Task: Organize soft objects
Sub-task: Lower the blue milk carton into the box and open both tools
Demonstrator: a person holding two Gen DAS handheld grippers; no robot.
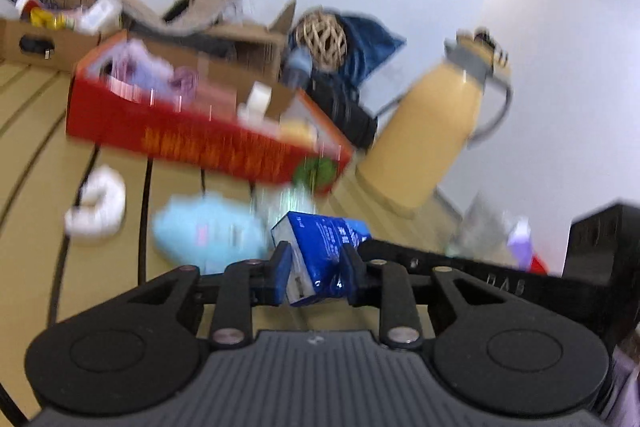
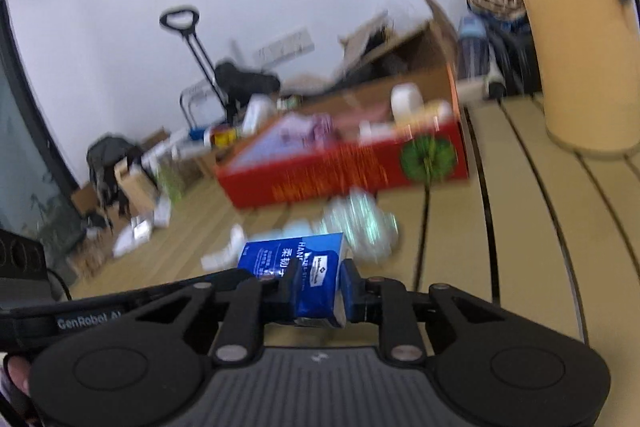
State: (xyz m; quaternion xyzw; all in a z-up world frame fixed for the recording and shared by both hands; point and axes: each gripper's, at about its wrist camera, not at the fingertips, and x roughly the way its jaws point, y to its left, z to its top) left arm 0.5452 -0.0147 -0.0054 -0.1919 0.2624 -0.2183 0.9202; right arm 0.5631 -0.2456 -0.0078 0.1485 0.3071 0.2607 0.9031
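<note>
A blue tissue pack (image 1: 320, 235) is pinched between the blue pads of my left gripper (image 1: 318, 261), lifted just off the slatted tan table (image 1: 36, 131). In the right wrist view my right gripper (image 2: 320, 281) is shut on a blue tissue pack (image 2: 296, 255) too, apparently the same one. Each view shows the other gripper's black body reaching in beside the pack. Behind it stands an open red box (image 1: 192, 139) (image 2: 340, 171) holding purple and white soft items. A light blue soft bundle (image 1: 204, 231) and a white curled piece (image 1: 100, 203) lie on the table.
A tall yellow jug (image 1: 432, 131) (image 2: 580, 27) stands at the right. A crinkly clear packet (image 2: 360, 223) lies in front of the red box. Cardboard boxes (image 1: 240, 39) and a wicker ball (image 1: 324, 39) crowd the back. The picture is motion-blurred.
</note>
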